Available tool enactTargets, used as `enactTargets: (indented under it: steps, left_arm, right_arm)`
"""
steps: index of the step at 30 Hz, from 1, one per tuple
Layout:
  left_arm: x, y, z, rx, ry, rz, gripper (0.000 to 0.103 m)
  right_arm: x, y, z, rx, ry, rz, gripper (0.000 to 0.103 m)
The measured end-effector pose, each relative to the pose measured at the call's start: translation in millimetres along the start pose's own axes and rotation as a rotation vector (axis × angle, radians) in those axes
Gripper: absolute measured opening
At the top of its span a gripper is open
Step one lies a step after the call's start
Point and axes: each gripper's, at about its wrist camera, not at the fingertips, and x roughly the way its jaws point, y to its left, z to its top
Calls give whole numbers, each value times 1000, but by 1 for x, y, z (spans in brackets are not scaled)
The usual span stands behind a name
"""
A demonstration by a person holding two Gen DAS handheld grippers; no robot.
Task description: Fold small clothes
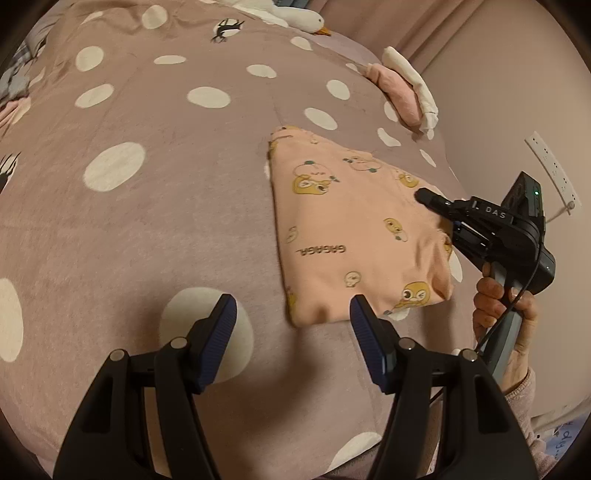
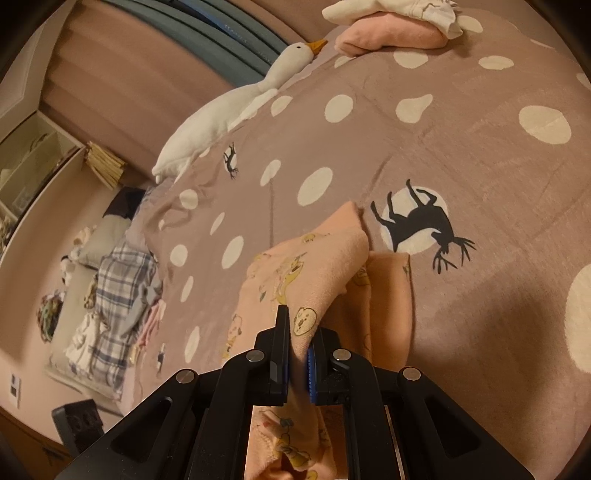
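- Garment [image 1: 354,236]: peach, duck print, folded on our dotted bed cover [image 1: 147,221], near its right edge.
- Right tongs [image 2: 298,350]: we clench a fold of the garment's edge between them.
- Left tongs [image 1: 291,317]: we hold them spread wide, released, just before the garment's near edge.
- Plush goose [image 2: 229,107]: lies at the bed's far side.
- Folded pile [image 2: 391,33]: pink and white clothes, well apart.
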Motion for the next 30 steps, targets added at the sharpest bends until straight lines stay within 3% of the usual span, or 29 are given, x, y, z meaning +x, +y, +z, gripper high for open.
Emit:
enactTargets:
  steps: [9, 17, 24, 30]
  left_arm:
    - [12, -24, 8, 66, 3, -7, 64]
    - [16, -27, 8, 67, 11, 0, 64]
    - [20, -32, 12, 88, 9, 0, 64]
    - [30, -46, 13, 126, 9, -24, 64]
  right_arm:
    - [12, 3, 7, -31, 41, -38, 10]
    - [19, 37, 19, -180, 32, -20, 10]
    - [28, -7, 12, -67, 71, -77, 10]
    - [28, -31, 2, 4, 102, -74, 10]
